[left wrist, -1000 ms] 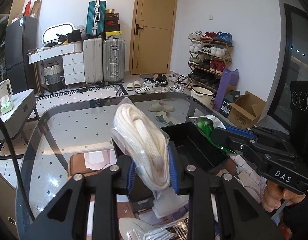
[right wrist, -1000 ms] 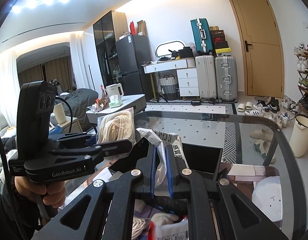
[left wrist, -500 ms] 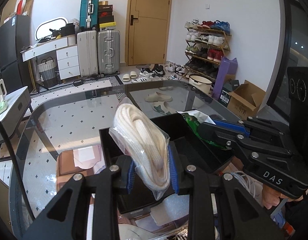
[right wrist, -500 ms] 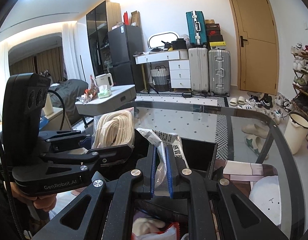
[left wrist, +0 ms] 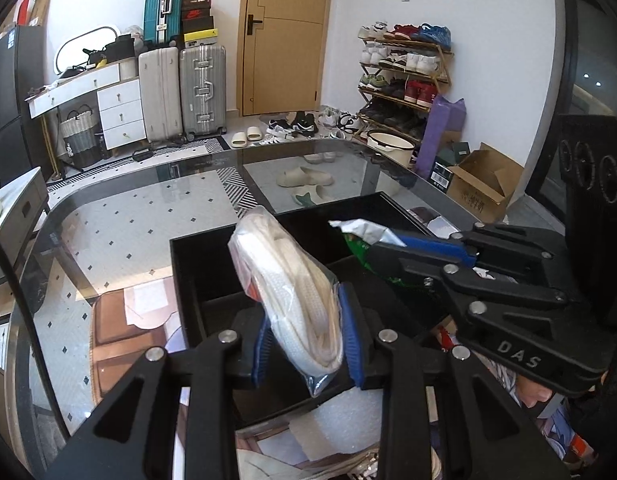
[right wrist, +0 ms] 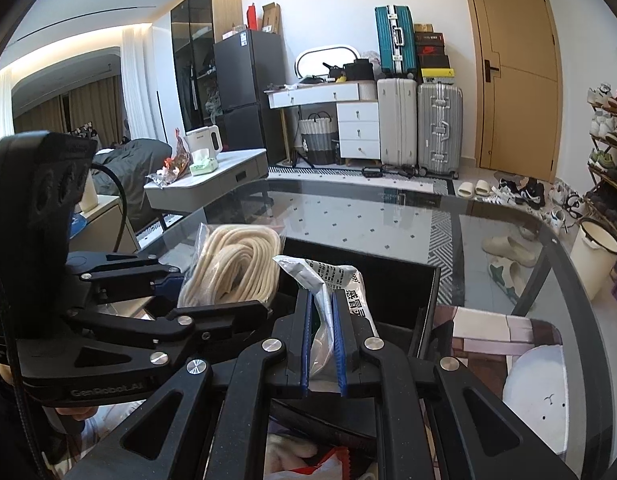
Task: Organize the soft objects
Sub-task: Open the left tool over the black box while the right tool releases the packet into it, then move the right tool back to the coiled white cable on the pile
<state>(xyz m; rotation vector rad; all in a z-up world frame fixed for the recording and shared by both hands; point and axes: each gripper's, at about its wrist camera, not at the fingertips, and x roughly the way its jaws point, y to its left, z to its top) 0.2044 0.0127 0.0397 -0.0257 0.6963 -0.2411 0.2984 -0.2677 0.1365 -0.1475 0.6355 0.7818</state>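
Note:
My left gripper (left wrist: 306,330) is shut on a clear bag of coiled white rope (left wrist: 292,292) and holds it over the black divided box (left wrist: 196,264). The same rope bag (right wrist: 232,268) shows in the right wrist view, beside my right gripper. My right gripper (right wrist: 322,334) is shut on a silver and green printed packet (right wrist: 336,284), also above the box (right wrist: 424,280). In the left wrist view the right gripper (left wrist: 382,250) comes in from the right with the packet (left wrist: 358,234) in its jaws.
The box sits on a glass table (left wrist: 120,216) with a dark rim. Loose packets and white foam (left wrist: 340,420) lie near the table's front edge. A white round object (right wrist: 536,392) shows at the right, whether on or under the glass I cannot tell.
Both grippers have moved forward and tilted down toward the black box, still holding their bags. More of the box's inside shows now.

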